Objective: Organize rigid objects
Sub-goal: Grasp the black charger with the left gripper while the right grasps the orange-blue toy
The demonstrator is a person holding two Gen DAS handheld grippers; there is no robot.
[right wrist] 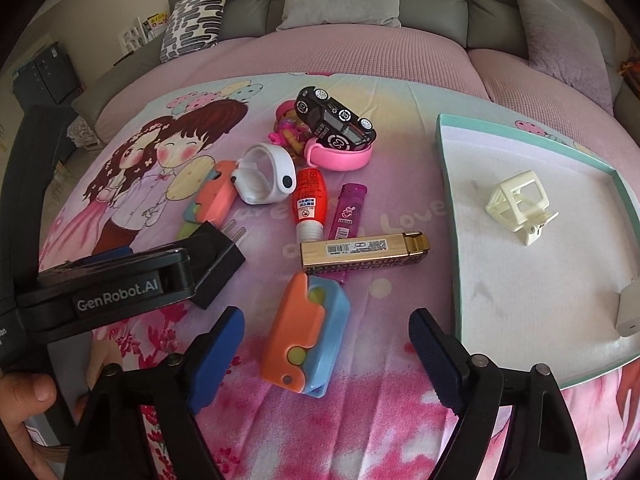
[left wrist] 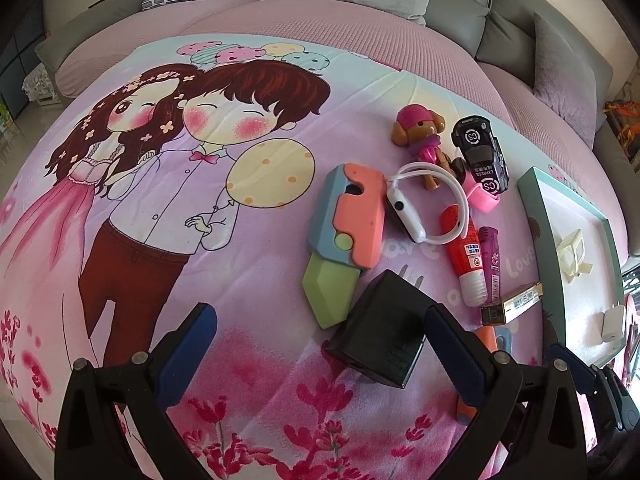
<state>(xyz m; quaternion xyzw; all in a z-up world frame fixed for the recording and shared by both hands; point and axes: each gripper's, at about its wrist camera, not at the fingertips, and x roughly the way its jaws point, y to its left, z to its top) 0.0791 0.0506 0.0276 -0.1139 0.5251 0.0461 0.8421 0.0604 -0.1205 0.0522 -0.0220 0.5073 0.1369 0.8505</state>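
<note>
Left gripper (left wrist: 320, 344), blue pads spread wide, hangs over the black square plug-in charger (left wrist: 380, 332) on the cartoon-print blanket (left wrist: 160, 240); pads not pressing it. Right gripper (right wrist: 326, 354), jaws apart, straddles the orange-and-blue plastic folding toy knife (right wrist: 306, 328) without contact. Gold rectangular lighter (right wrist: 360, 252) lies just beyond. Teal-rimmed white tray (right wrist: 448, 184) at right holds a cream plastic frame (right wrist: 516, 200).
</note>
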